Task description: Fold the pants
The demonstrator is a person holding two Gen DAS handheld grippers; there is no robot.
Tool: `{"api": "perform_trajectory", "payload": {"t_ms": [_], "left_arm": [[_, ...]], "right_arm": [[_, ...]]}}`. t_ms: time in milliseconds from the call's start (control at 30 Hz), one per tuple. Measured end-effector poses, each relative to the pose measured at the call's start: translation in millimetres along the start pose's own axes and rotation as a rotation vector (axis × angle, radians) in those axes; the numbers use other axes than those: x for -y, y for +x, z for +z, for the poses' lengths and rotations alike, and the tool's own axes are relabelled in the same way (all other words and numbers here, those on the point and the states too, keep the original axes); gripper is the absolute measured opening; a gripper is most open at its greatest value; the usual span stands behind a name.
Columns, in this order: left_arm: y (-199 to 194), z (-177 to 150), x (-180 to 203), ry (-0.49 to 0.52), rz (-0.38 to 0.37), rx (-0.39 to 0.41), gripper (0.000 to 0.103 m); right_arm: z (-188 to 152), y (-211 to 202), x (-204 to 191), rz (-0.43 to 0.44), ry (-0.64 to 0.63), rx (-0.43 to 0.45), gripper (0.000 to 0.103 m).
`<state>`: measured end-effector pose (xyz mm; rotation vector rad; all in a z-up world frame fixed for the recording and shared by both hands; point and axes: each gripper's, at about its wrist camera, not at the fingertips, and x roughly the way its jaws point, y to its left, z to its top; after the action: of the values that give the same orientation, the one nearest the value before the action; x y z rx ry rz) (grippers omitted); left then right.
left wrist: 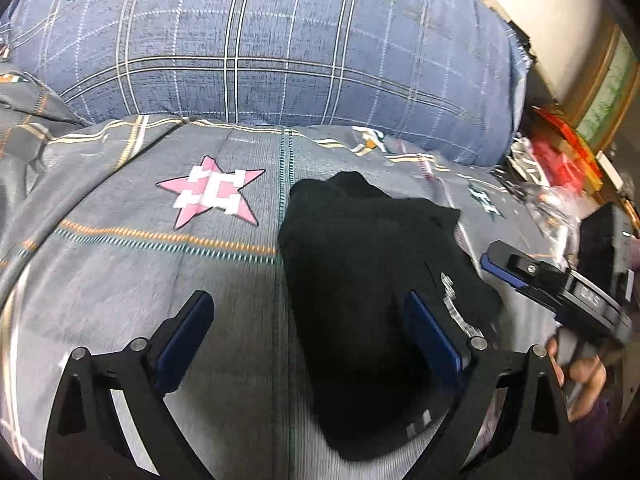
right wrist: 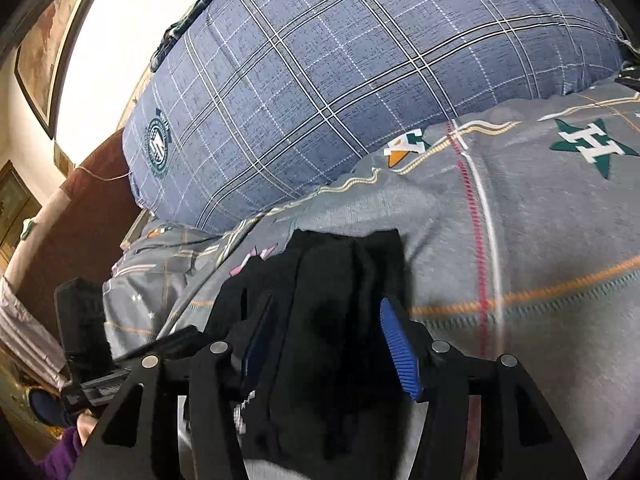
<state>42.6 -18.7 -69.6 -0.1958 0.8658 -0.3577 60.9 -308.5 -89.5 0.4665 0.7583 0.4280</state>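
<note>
Left gripper (left wrist: pixel 308 336) wide open, holding nothing, hovering with the black pants (left wrist: pixel 372 280) lying ahead and to its right, right pad over the cloth. Pants bundled, long axis running away toward the blue plaid pillow (left wrist: pixel 260 40). Right gripper (right wrist: pixel 328 344) open too (2 pads straddling the bundle, nearer of the 2, likely taking the next grasp). Grey patterned bedsheet (left wrist: pixel 160 264) underneath; cluttered bedroom edge beyond.

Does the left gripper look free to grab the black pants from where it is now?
Probably yes. The left gripper is open, the pants lie partly between its fingers on the bedspread, and nothing covers them. The right gripper is close alongside.
</note>
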Motion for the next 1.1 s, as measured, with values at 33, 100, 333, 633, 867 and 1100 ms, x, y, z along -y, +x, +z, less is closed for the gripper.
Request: {"api": "perform_trajectory", "payload": {"t_ms": [33, 100, 333, 633, 867, 1100], "left_arm": [[-4.1, -3.6, -1.3, -0.002, -0.021, -0.006, 0.097], [-5.3, -8.5, -4.2, -0.02, -0.067, -0.035, 0.097], [10.1, -11.2, -7.3, -0.139, -0.191, -0.126, 0.097], [26.9, -13.3, 8.2, -0.136, -0.166, -0.172, 0.098], [37.5, -17.8, 22.4, -0.074, -0.125, -0.175, 0.098], [40.2, -22.0, 34.3, -0.017, -0.049, -0.159, 0.098]], "right_arm": [[-1.6, -2.8, 2.7, 0.014, 0.012, -0.019, 0.059], [-4.4, -7.5, 9.3, 0.03, 0.045, -0.041, 0.06], [-12.1, -5.7, 17.2, 0.044, 0.096, -0.103, 0.071], [-18.7, 15.4, 16.2, 0.009, 0.092, -0.183, 0.071], [-16.8, 23.2, 23.2, 0.032, 0.136, -0.18, 0.073], [-14.8, 26.3, 21.7, 0.031, 0.134, -0.18, 0.074]]}}
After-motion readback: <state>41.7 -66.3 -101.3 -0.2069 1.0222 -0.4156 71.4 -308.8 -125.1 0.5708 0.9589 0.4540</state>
